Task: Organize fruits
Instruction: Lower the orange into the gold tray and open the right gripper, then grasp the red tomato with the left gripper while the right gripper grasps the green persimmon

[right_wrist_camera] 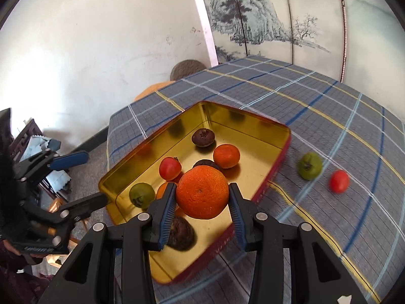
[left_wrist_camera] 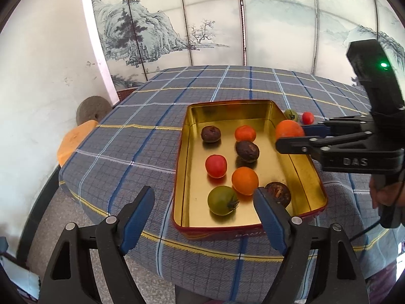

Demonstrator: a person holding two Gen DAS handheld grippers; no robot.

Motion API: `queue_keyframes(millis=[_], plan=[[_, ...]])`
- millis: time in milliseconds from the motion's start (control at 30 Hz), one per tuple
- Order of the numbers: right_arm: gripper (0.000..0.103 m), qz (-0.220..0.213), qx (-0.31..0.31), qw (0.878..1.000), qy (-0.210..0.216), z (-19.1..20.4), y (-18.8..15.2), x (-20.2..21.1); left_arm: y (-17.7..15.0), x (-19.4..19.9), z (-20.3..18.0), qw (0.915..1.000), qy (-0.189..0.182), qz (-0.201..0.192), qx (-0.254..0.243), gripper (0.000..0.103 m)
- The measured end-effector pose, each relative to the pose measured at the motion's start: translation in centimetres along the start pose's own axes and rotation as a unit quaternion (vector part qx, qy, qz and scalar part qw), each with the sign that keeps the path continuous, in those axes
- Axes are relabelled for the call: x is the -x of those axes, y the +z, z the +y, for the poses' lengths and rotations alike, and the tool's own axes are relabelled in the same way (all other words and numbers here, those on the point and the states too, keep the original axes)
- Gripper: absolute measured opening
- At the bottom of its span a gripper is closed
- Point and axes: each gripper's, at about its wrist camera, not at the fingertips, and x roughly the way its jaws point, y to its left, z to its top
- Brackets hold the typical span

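Note:
A gold-lined tin with red outer walls sits on the plaid table and holds several fruits: dark brown ones, oranges, a red tomato and a green tomato. My right gripper is shut on a large orange, held above the tin's right side. My left gripper stands open at the tin's near end with nothing between its fingers; a dark fruit lies just past its right finger. On the cloth beyond the tin lie a green tomato and a red tomato.
The table wears a blue-grey plaid cloth and ends close to me. A yellow stool and a round grey cushion stand at its left by the white wall. A painted folding screen lines the back. A hand holds the right gripper.

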Motion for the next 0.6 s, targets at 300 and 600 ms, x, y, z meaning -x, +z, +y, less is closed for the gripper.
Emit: queue_keyframes(millis=[300, 600], plan=[[0.071, -0.059, -0.063, 0.996, -0.025, -4.7, -1.0, 3.7, 0.1, -0.2, 0.4, 0.9999, -0.009, 0.001, 0.006, 0.081], [0.064, 0.021, 0.059, 0.995, -0.074, -9.1, 1.3, 3.4, 1.0, 0.3, -1.2, 0.9995, -0.026, -0.01, -0.014, 0.081]])
